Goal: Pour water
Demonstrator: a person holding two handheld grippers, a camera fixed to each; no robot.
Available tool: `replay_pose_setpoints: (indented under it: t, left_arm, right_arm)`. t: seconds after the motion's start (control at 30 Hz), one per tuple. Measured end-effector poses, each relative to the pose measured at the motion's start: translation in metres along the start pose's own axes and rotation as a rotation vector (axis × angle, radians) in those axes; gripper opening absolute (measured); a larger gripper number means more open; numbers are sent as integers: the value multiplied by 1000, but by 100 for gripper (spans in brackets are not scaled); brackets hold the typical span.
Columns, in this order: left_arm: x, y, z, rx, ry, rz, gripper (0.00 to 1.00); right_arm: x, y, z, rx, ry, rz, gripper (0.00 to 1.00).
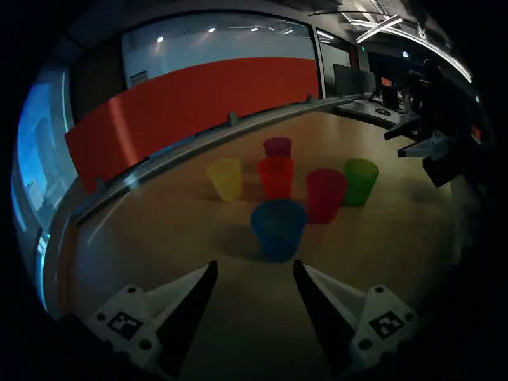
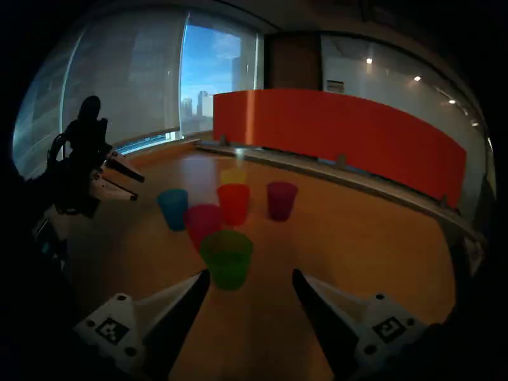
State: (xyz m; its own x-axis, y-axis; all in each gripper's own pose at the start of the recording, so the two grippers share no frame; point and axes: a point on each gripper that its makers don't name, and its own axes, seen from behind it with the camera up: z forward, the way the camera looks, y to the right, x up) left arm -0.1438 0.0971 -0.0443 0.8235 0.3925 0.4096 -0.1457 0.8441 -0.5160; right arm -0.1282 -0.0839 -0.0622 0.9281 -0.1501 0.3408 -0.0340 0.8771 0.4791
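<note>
Left gripper view: the left gripper (image 1: 254, 265) is spread wide and empty. The blue cup (image 1: 277, 228) stands just ahead of it, on the near side of the orange cup (image 1: 275, 176).

Right gripper view: the right gripper (image 2: 250, 273) is equally wide and empty. The green cup (image 2: 227, 259) stands near the orange cup (image 2: 233, 203), on the camera's side.

This looks like the approach, with nothing grasped yet. Next, a gripper must straddle a cup and squeeze it. Whether any cup holds water cannot be told.
</note>
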Motion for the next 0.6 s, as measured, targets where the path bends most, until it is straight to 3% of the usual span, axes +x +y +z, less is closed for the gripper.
replay_pose_setpoints:
  t: [0.2, 0.47, 0.6]
  left_arm:
    - [19, -5, -12, 44, 85, -22, 88]
    - [37, -28, -30, 145, 179, -59, 88]
    - [39, -33, -39, 178, 222, -85, 88]
  right_arm:
    - [20, 9, -6, -43, 48, 15, 100]
    - [35, 20, -10, -107, 96, 27, 100]
    - [37, 26, -10, -147, 117, 37, 100]
